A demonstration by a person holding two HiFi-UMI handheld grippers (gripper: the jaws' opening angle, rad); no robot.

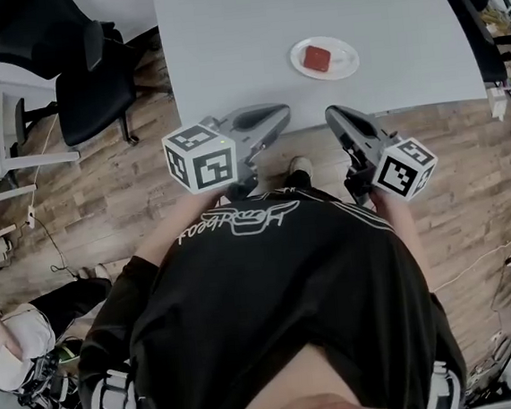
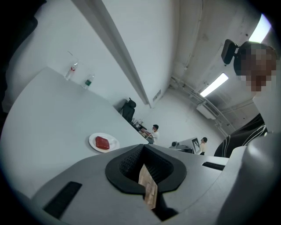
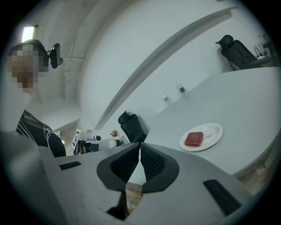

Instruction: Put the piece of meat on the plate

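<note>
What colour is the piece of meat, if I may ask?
Red; the piece of meat shows best in the right gripper view.

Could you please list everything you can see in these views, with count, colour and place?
table: one, pale grey, ahead of the person
plate: one, white, on the table near its front edge
piece of meat: one, red, on the plate
bottles: two, clear, at the table's far edge
office chairs: at least two, black, left of the table and at its far right
floor: wood planks, brown
shirt: one, black, on the person
left gripper: one, grey, at the table's near edge, fingers together, empty
right gripper: one, grey, beside it, fingers together, empty
</note>
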